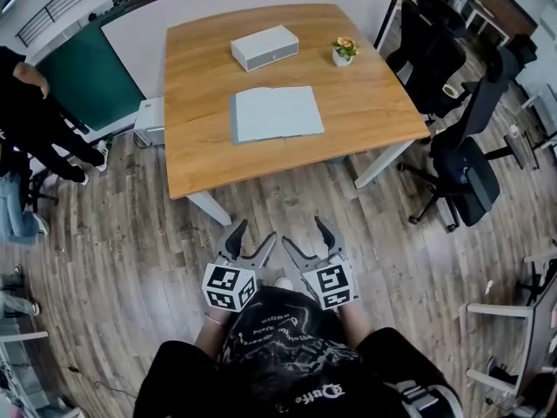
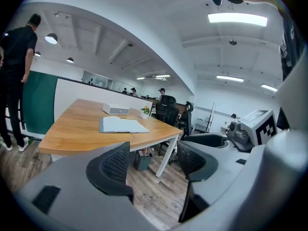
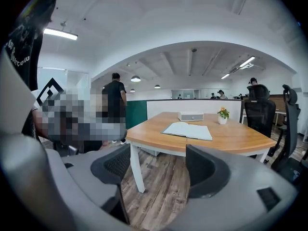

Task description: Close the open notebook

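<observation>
The open notebook lies flat with pale pages up, in the middle of the wooden table. Both grippers hang over the floor in front of the table's near edge, well short of the notebook. My left gripper is open with nothing between its fingers. My right gripper stands beside it, also open and empty. From the left gripper view the notebook shows beyond the open left gripper. The right gripper view has the notebook ahead past the open right gripper.
A white box and a small potted plant sit on the table's far side. Black office chairs stand at the right. A person in black stands at the left by a green and white partition.
</observation>
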A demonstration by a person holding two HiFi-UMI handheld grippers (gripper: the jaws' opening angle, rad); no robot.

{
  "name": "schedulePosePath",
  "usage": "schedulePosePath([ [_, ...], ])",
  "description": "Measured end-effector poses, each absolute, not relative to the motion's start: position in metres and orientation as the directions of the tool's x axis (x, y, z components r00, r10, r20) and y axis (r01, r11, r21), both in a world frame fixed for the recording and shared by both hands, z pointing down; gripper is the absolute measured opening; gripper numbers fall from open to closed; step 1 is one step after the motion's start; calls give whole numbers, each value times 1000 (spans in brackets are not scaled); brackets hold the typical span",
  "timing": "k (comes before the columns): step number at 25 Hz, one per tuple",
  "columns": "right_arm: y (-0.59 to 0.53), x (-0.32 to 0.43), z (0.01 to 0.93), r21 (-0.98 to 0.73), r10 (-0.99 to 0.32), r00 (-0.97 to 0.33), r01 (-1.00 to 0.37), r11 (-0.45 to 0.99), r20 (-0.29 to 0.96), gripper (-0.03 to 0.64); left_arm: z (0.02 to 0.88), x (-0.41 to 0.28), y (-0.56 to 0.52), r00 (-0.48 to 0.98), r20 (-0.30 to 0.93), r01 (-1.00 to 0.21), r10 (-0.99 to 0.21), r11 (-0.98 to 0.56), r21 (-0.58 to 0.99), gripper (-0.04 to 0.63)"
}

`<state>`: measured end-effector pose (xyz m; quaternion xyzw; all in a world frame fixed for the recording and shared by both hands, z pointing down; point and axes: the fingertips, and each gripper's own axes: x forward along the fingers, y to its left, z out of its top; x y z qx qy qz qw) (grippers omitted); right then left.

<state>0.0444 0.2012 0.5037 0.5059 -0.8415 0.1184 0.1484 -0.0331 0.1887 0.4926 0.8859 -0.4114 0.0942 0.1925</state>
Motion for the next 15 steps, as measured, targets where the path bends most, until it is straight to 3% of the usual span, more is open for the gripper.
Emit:
schedulePosePath([
  [15,114,46,523,-58,-803,-411,-901,430,431,347,505,-47,84,635,322,-772,-702,-560,299,322],
])
